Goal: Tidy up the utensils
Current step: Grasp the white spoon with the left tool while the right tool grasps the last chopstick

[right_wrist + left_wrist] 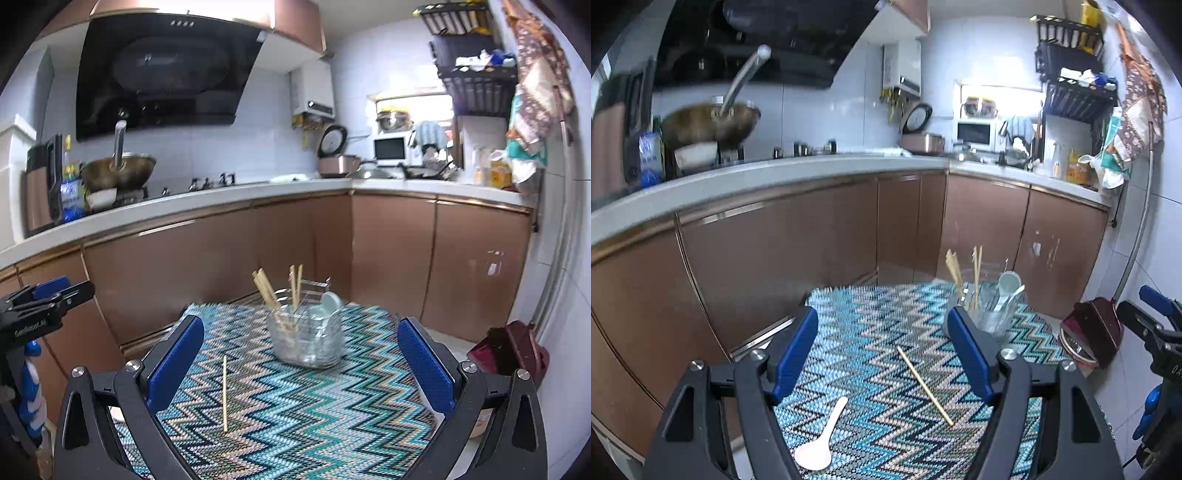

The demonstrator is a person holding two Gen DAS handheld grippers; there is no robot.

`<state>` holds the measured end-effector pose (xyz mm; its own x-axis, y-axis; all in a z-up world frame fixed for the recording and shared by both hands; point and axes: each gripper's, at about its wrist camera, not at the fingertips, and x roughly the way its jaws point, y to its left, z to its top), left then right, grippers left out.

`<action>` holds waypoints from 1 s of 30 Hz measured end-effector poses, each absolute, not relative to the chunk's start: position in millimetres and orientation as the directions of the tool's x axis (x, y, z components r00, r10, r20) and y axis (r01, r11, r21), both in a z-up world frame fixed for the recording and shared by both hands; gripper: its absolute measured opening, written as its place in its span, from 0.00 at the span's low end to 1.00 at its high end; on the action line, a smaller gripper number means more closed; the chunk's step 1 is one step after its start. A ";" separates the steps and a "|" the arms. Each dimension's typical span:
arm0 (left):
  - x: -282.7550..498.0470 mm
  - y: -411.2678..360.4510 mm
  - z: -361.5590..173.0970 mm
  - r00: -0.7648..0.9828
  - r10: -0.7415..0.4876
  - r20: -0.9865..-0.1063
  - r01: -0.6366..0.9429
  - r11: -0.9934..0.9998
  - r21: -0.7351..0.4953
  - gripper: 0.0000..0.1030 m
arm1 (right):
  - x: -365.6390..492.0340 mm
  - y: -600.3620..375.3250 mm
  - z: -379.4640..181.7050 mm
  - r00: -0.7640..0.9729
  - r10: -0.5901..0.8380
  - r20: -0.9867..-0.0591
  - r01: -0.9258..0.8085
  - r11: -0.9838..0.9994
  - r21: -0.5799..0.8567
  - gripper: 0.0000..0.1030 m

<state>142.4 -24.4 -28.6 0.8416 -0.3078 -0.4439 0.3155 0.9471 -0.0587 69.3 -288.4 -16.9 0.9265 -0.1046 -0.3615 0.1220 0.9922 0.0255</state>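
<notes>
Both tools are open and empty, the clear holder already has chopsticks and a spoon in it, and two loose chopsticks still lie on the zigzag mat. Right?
Not quite: only one loose chopstick lies on the zigzag mat, as the right wrist view shows. The left wrist view adds a loose white spoon. The rest holds.

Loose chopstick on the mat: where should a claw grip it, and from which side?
Grip the chopstick mid-shaft, coming straight down from above, with the jaws across its width. It lies flat on the mat, thin and long, so a side approach finds nothing to catch. The right claw is open and looks best placed.
</notes>
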 end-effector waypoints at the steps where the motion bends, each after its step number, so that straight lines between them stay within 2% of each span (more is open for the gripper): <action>1: 148.8 -20.8 -32.0 0.831 -0.312 -0.460 0.319 0.946 -0.064 0.69 | 74.2 -286.1 -20.0 0.923 -0.090 -0.374 0.107 0.994 0.025 1.00; 5: 180.9 -4.6 -57.6 0.754 -0.327 -0.570 0.355 0.933 -0.066 0.69 | 97.6 -274.3 -33.8 0.902 -0.023 -0.431 0.037 0.999 0.022 1.00; 9: 213.5 4.9 -101.3 0.595 -0.351 -0.723 0.420 0.903 -0.092 0.68 | 132.8 -255.6 -54.8 0.846 0.071 -0.528 -0.065 0.997 0.030 0.99; 13: 235.9 11.6 -142.0 0.480 -0.337 -0.810 0.427 0.896 -0.120 0.68 | 169.8 -233.8 -81.8 0.762 0.171 -0.625 -0.169 0.984 0.063 0.77; 15: 243.0 11.9 -157.5 0.438 -0.337 -0.834 0.426 0.894 -0.138 0.67 | 192.1 -224.2 -97.7 0.706 0.218 -0.673 -0.213 0.973 0.092 0.71; 16: 248.4 11.5 -166.1 0.410 -0.338 -0.847 0.427 0.892 -0.149 0.62 | 205.7 -218.1 -107.1 0.674 0.233 -0.701 -0.232 0.968 0.099 0.67; 17: 253.6 10.8 -174.2 0.383 -0.336 -0.860 0.429 0.890 -0.156 0.52 | 214.7 -213.6 -113.8 0.651 0.243 -0.719 -0.246 0.964 0.104 0.60; 20: 268.0 5.9 -195.4 0.306 -0.325 -0.895 0.434 0.884 -0.172 0.46 | 249.3 -197.7 -133.9 0.567 0.287 -0.772 -0.294 0.946 0.135 0.47; 22: 276.0 3.3 -207.6 0.268 -0.310 -0.912 0.440 0.882 -0.170 0.45 | 267.3 -187.9 -143.2 0.531 0.289 -0.796 -0.313 0.940 0.133 0.46; 26: 288.1 -1.7 -221.7 0.209 -0.298 -0.931 0.440 0.879 -0.182 0.31 | 307.0 -176.3 -164.4 0.443 0.298 -0.846 -0.328 0.932 0.156 0.39; 30: 297.0 -4.8 -230.7 0.179 -0.288 -0.941 0.440 0.879 -0.185 0.28 | 338.1 -177.3 -182.3 0.379 0.296 -0.877 -0.309 0.934 0.181 0.29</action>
<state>297.0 -4.8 -230.7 0.1792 -0.2876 -0.9408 0.4397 0.8789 -0.1849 338.1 -177.3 -182.3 0.3792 0.2956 -0.8768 -0.3094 0.9336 0.1809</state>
